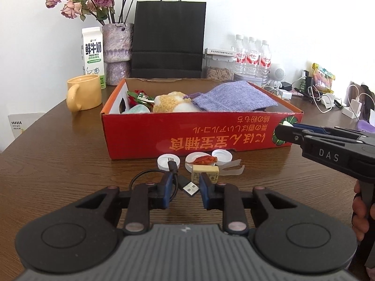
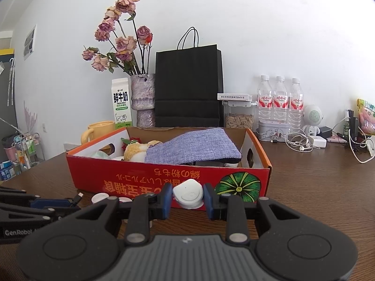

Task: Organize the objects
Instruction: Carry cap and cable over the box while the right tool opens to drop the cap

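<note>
right gripper (image 2: 187, 197) is pinching a smooth white rounded plastic piece (image 2: 188, 196) just in front of the red cardboard box (image 2: 145, 175); left gripper (image 1: 184, 188) sits spread around a black USB cable (image 1: 174, 175) on the woodgrain table (image 1: 58, 164); round white caps (image 1: 168, 161) lie by the box's front edge; bare table out left

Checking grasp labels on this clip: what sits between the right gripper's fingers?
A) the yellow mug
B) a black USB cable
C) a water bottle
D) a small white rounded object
D: in the right wrist view the right gripper has its blue pads against both sides of a small white rounded object, in front of the red box.
</note>
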`<state>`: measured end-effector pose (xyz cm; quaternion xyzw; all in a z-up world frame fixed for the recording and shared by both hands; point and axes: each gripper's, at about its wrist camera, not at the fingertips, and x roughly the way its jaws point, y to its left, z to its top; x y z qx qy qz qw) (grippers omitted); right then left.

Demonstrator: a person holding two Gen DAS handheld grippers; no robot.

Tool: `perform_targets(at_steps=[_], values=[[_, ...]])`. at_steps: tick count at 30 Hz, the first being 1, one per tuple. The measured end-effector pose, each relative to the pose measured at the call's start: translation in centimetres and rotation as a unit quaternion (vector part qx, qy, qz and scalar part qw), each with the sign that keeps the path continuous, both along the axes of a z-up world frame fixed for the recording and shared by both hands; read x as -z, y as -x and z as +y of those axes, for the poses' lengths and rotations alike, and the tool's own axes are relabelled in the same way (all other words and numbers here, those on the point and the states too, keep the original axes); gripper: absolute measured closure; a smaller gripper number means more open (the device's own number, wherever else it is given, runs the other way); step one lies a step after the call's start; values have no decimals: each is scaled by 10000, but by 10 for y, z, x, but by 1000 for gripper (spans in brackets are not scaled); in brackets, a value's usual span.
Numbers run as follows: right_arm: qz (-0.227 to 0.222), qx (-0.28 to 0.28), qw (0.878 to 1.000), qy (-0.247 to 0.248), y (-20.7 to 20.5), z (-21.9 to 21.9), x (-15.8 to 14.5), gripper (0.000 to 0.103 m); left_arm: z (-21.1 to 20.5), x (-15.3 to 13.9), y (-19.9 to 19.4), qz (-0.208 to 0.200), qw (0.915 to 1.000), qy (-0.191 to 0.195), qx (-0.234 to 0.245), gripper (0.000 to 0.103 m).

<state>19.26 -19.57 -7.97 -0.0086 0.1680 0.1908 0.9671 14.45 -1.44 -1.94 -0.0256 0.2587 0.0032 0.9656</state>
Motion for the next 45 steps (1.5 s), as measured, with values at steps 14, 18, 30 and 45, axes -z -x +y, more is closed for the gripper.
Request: perform_targets(at_steps=[14,18,30,45], values=[[-376,-60,9993,-15,7,5,-9,76,7,-35,-13,-710,9975,42,-12,77],[-485,-99,9988,-23,-1,12,-20,76,8,-48,-26,-891,9960,66,-35,77],[-707,2,9975,-5,-59,40,-50,76,7,-66,-81,-1177,9927,169,-175,77],[-442,410,9982,-47,-137,47,-38,76,13,-52,-145,-1055,9928,263,-496,77]])
